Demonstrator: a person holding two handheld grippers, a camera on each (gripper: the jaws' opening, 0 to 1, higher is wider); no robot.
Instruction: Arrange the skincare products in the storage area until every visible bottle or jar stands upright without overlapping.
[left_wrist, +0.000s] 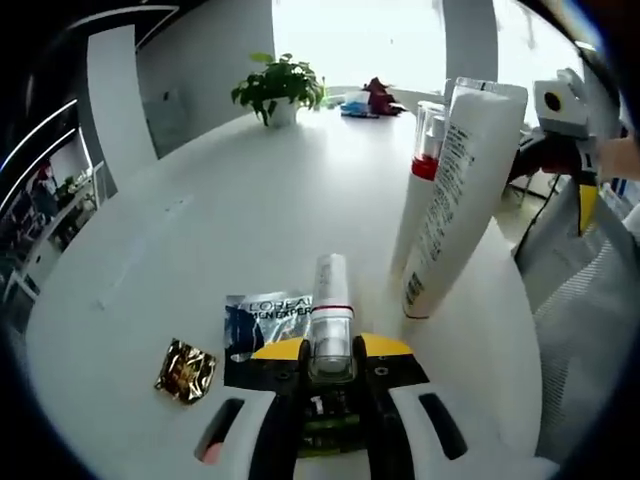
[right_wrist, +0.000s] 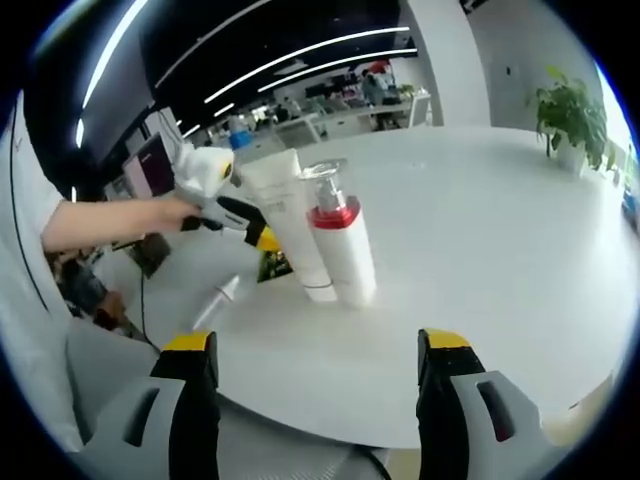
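Skincare tube (left_wrist: 330, 310) sits clamped in our left tool (left_wrist: 331, 362); our right tool (right_wrist: 318, 350) hangs open, near the upright bottle (right_wrist: 343, 250) and tall tube (right_wrist: 290, 222) on the table (right_wrist: 500, 220).

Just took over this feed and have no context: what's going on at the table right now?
A person works two handheld grippers over a white table. The left gripper is shut on a small white tube, lying along its jaws. A tall white tube and a red-collared pump bottle stand upright side by side. The right gripper is open, holding nothing.
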